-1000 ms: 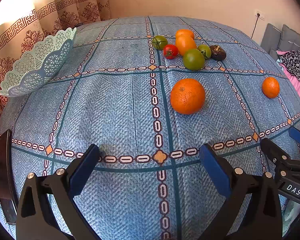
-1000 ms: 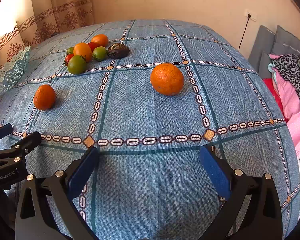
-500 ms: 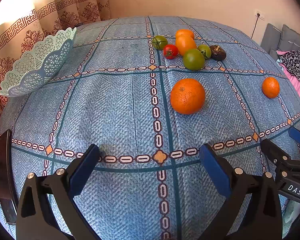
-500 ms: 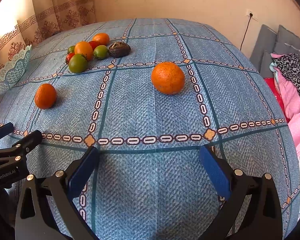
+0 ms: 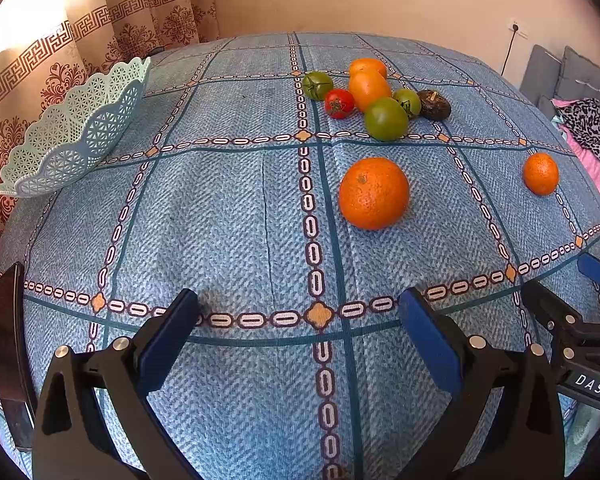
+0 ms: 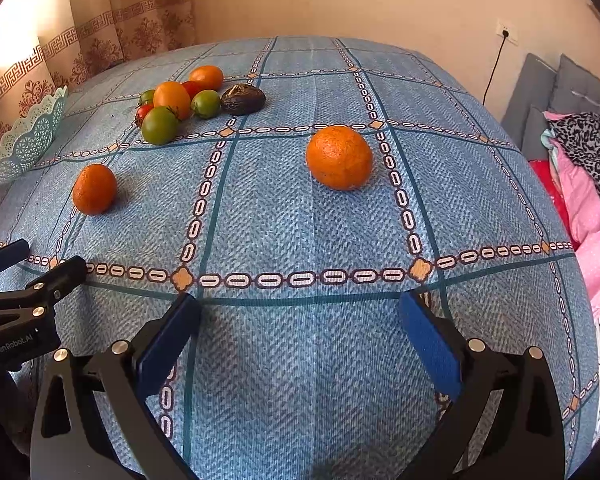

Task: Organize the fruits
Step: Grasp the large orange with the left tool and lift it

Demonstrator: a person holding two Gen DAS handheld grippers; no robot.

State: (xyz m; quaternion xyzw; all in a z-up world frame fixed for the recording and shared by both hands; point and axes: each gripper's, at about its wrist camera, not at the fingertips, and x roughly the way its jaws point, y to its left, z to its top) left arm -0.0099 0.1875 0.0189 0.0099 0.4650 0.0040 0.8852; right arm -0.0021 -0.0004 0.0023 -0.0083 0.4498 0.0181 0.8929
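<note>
Left tool (image 5: 297,312) agape, bare cloth before large orange (image 5: 374,193), basket (image 5: 75,128) far left

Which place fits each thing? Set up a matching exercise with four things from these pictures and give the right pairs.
Things:
1. mint basket
2. dark avocado
3. red tomato
4. left gripper

Places:
A. right end of the fruit cluster
B. far left edge, by the curtain
C. open, above bare cloth
D. between a green tomato and an orange fruit

Pairs: 1-B, 2-A, 3-D, 4-C
</note>
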